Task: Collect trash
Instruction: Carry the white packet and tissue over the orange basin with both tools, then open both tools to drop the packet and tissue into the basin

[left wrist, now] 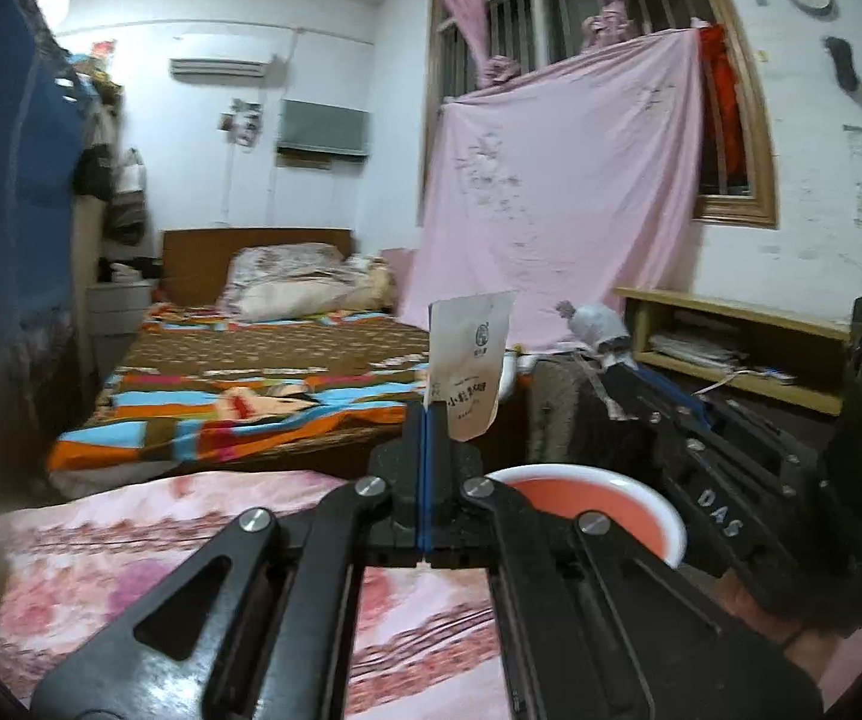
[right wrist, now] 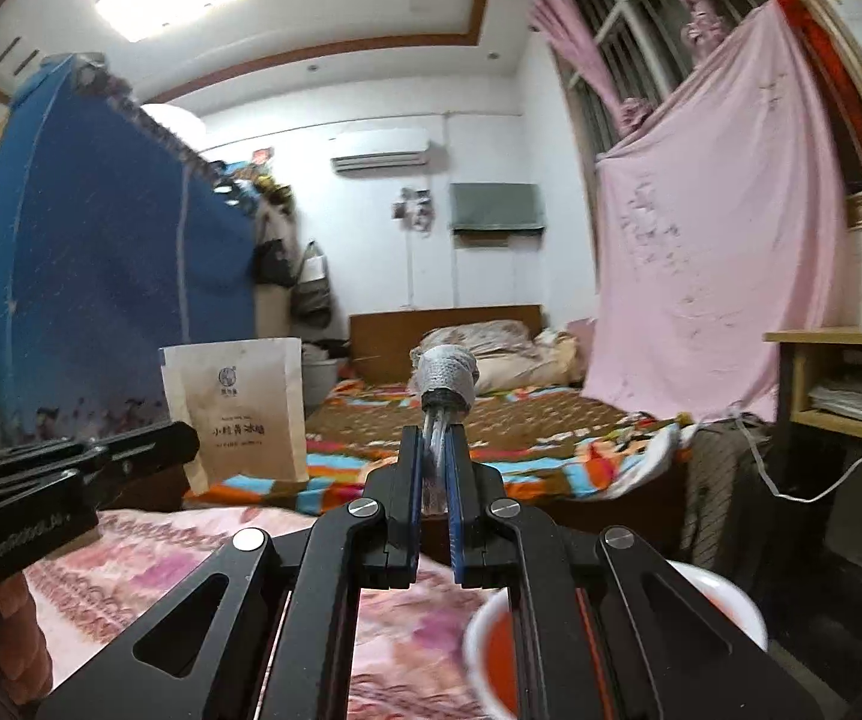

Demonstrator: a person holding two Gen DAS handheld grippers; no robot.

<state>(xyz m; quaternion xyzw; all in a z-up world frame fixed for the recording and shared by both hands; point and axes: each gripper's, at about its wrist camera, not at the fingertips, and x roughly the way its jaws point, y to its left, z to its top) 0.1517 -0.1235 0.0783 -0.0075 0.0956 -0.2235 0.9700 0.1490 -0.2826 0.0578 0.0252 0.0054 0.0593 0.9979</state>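
Both grippers raised level over a pink cloth [left wrist: 131, 540]. The left gripper [left wrist: 425, 420] pinches the lower edge of a paper pouch [left wrist: 470, 372], which stands upright above its tips. The right gripper [right wrist: 434, 450] is clamped on the clear tail of a crumpled wrapper [right wrist: 444, 373], whose wad projects just beyond its tips. A bowl [left wrist: 659, 510] of red liquid sits just below both. Risk: either thin hold may slip, dropping trash into the bowl; a low pass could tip it.
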